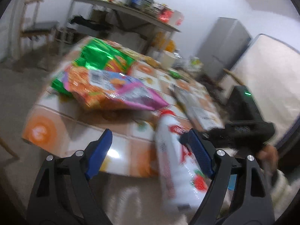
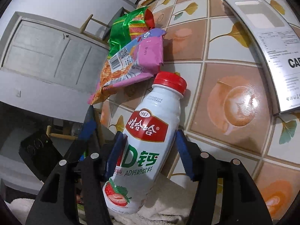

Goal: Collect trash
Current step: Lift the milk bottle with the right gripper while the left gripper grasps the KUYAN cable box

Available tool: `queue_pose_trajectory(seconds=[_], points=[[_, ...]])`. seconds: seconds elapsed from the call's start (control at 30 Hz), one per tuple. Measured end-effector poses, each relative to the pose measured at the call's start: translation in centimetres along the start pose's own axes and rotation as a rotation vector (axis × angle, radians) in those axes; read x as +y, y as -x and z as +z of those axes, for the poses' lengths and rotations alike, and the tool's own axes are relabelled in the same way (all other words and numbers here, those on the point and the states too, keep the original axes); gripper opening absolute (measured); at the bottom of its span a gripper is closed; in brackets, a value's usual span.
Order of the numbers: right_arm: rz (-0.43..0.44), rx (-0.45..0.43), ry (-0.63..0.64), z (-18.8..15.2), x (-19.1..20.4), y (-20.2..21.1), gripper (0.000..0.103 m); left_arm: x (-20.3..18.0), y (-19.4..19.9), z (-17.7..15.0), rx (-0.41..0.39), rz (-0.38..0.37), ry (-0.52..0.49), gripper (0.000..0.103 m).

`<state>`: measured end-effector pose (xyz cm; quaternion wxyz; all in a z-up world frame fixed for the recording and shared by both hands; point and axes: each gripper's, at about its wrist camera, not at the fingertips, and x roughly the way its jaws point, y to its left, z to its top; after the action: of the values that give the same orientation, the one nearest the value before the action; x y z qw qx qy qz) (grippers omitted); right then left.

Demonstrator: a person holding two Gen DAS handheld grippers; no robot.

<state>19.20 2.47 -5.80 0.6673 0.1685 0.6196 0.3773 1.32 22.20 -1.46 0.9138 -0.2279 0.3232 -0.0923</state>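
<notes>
A white milk-drink bottle [image 2: 150,140] with a red cap and a strawberry label hangs tilted over the near edge of the table, cap end toward the tabletop. My right gripper [image 2: 149,133] is shut on its middle, a blue pad on each side. The left wrist view shows the same bottle [image 1: 168,150], blurred, passing behind my left gripper's right finger. My left gripper [image 1: 148,134] is open with nothing between its pads. Farther along the table lie a pink and orange snack bag [image 1: 112,91] [image 2: 131,61] and a green foil bag [image 1: 101,56] [image 2: 127,28].
The table [image 2: 234,97] has an orange tile-pattern cloth. On it lie a flat grey box [image 2: 271,46] and a white cup [image 1: 169,59]. A cluttered folding table [image 1: 131,9], a chair [image 1: 35,28], a fridge [image 1: 225,43] and a mattress [image 1: 271,75] stand behind. A hand [image 1: 268,155] holds the right gripper.
</notes>
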Motion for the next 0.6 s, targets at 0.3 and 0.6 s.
queue_pose_trajectory(seconds=[0.3, 0.6], points=[[0.0, -0.005, -0.047, -0.1, -1.0, 0.9, 0.056, -1.3, -3.3, -3.2, 0.237, -0.149, 0.013, 0.078], [0.075, 0.068, -0.082, -0.4, -1.0, -0.7, 0.06, -2.6, -5.0, -3.7, 0.272, -0.19, -0.013, 0.078]])
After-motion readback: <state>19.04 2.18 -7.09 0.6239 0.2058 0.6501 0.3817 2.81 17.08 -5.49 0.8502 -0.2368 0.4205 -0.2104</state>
